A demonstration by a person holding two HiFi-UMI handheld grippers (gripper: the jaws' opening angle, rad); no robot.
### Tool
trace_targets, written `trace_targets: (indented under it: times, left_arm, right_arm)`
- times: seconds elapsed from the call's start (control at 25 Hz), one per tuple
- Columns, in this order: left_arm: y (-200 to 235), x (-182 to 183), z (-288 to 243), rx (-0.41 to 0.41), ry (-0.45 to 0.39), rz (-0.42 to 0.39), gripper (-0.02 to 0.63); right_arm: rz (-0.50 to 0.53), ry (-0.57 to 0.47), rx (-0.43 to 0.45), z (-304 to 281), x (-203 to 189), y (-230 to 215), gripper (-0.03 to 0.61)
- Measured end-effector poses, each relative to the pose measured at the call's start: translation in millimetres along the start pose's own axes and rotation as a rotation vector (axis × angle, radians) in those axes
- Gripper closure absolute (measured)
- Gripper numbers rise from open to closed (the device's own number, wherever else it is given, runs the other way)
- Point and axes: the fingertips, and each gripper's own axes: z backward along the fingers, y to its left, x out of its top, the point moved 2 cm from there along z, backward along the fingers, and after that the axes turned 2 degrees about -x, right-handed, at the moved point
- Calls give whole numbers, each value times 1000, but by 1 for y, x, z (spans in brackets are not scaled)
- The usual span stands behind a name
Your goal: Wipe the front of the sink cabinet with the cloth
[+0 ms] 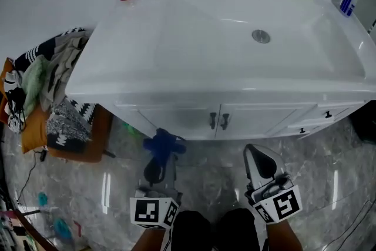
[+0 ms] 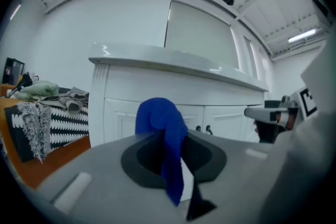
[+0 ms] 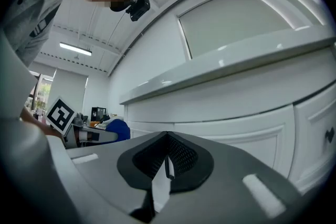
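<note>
Clamped the blue cloth (image 2: 161,126) between the fingers (image 2: 139,162) of the left gripper (image 1: 155,176), bunched and draped lengthwise. Pointed it at the sink cabinet front (image 1: 182,117), near but apart, left of the door handles (image 1: 218,120). Closed the right gripper (image 3: 167,160) on nothing, level alongside. Left open floor (image 1: 205,170) ahead for the approach.

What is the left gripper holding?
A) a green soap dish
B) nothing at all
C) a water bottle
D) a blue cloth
D: the blue cloth is pinched between the jaws of the left gripper and droops over them, in front of the white cabinet.
</note>
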Motion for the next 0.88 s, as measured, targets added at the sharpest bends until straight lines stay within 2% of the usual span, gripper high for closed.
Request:
trace_targets:
  times: [0.24, 0.4, 0.6, 0.68, 0.76, 0.88]
  left_arm:
    - [25, -69, -35, 3, -77, -5, 549]
    - [57, -93, -43, 8, -113, -30, 549]
    - [96, -114, -35, 89, -132, -85, 549]
    - [100, -117, -38, 89, -120, -78, 549]
    - [106, -113, -41, 97, -114, -93, 549]
    - [116, -96, -46, 125, -136, -128, 549]
  right_arm:
    - [25, -109, 6, -17, -99, 4, 578]
    - [5, -193, 30, -31, -147, 17, 578]
    - [1, -184, 55, -35, -176, 32, 578]
    - [-52, -190, 32, -27, -176, 30, 578]
    - [-103, -200, 17, -22, -175, 29, 578]
    - [-120, -200, 4, -21, -174, 26, 578]
